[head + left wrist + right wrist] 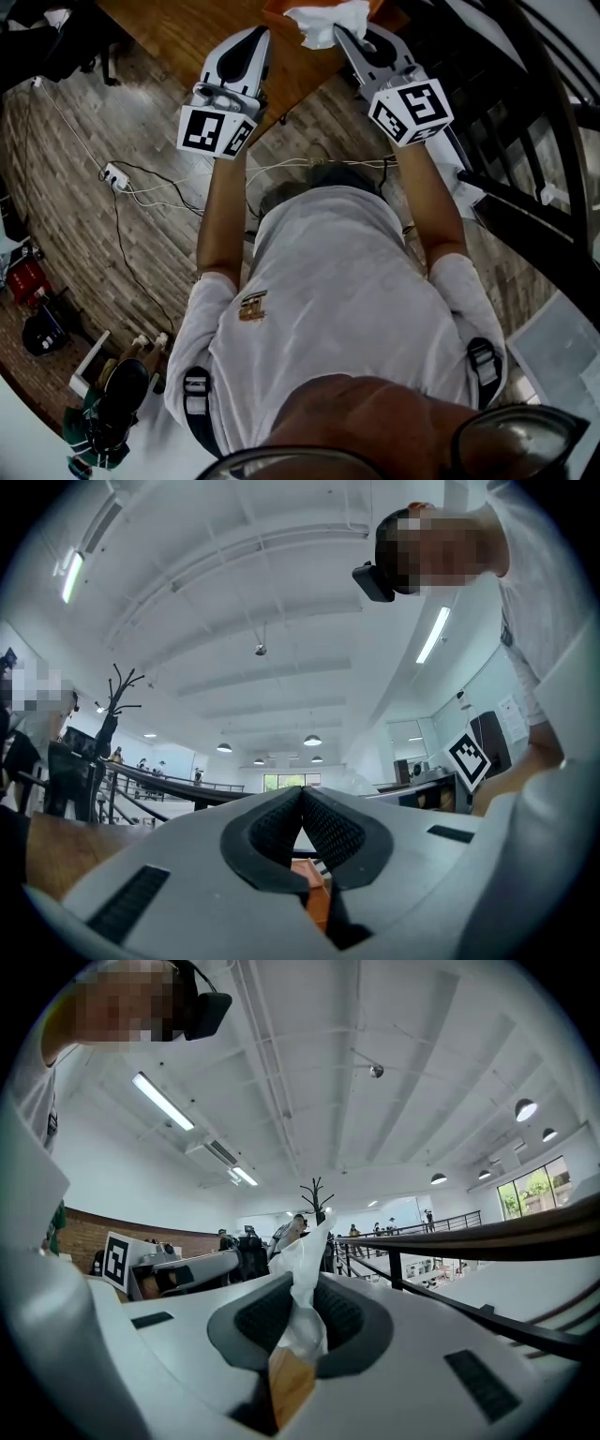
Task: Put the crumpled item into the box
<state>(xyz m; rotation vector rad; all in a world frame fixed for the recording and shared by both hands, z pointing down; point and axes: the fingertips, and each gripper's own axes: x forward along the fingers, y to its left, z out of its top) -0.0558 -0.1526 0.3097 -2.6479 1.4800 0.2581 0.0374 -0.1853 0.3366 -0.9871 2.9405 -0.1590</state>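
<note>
**Head view.** The person is holding both grippers out over the edge of a wooden table [178, 28]. The white crumpled tissue [328, 21] is sitting at the tip of the right gripper [345, 36], above the table and just beside an orange box [277, 9]. Only a corner of the box is showing at the frame's top edge. The left gripper [259, 37] is pointing toward the same corner. This view is not showing how either pair of jaws stands. It alone is showing the plank floor [75, 234] and a power strip [114, 175] lying on it.

**Left gripper view.** The left gripper [302, 797] is resting with its jaws pressed together at the tips and nothing between them. An orange surface is peeking through the gap below. The right gripper's marker cube [469, 754] is appearing at the right.

**Right gripper view.** The right gripper [302, 1288] is clamping the crumpled tissue [305, 1269], which is rising upright past the jaw tips. The left gripper's marker cube [117, 1258] is appearing at the left.
</note>
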